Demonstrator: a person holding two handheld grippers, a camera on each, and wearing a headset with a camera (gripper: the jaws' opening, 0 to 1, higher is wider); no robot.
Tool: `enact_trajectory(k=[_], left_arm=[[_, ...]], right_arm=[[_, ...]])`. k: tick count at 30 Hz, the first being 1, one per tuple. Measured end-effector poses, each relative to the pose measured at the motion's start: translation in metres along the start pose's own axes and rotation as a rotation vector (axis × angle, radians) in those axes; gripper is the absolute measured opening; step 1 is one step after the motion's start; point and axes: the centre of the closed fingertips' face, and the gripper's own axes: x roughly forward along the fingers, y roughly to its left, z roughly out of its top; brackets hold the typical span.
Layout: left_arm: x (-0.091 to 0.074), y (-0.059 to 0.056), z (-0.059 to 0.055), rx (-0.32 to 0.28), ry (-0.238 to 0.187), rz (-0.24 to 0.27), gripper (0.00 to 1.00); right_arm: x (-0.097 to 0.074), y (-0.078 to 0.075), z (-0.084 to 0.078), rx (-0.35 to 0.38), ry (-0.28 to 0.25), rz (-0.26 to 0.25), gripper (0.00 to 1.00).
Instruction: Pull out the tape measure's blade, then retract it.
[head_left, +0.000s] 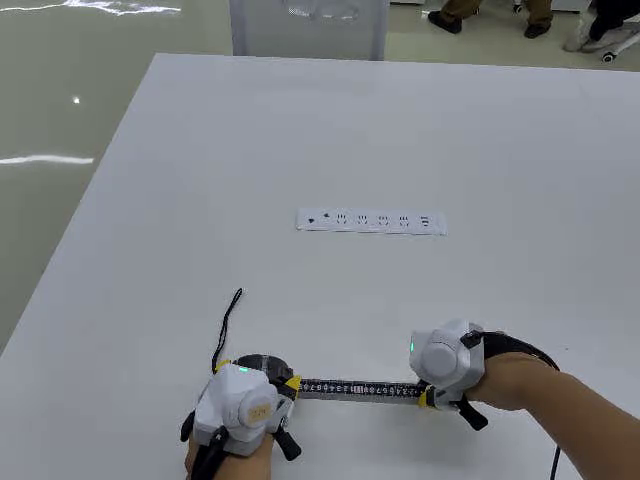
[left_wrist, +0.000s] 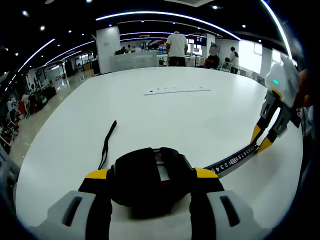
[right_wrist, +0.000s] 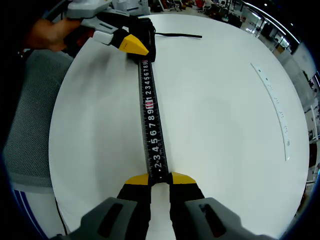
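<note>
A black tape measure (left_wrist: 150, 177) lies on the white table, held between the yellow-tipped jaws of my left gripper (left_wrist: 151, 174). In the head view the case (head_left: 262, 366) sits at the front left under the left gripper (head_left: 262, 385). Its black blade (right_wrist: 149, 115) with white numbers is drawn out to the right, flat on the table (head_left: 355, 388). My right gripper (right_wrist: 160, 177) is shut on the blade's end, and stands at the front right (head_left: 428, 394). A black wrist strap (head_left: 226, 325) trails from the case toward the back.
A white power strip (head_left: 371, 221) lies flat mid-table, beyond the grippers. The table's left edge (head_left: 90, 210) drops to a shiny floor. A grey chair back (head_left: 308, 28) stands at the far edge. People stand in the background of the left gripper view.
</note>
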Motion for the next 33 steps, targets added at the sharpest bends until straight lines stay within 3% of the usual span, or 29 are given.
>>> enact_trajectory(k=[10, 33], left_arm=[[-0.012, -0.005, 0.008, -0.002, -0.001, 0.0, 0.59], [-0.006, -0.003, 0.005, -0.007, -0.004, -0.006, 0.59]], right_arm=[[0.003, -0.001, 0.003, -0.002, -0.003, 0.0, 0.12], [0.005, -0.001, 0.016, -0.011, -0.018, 0.002, 0.13]])
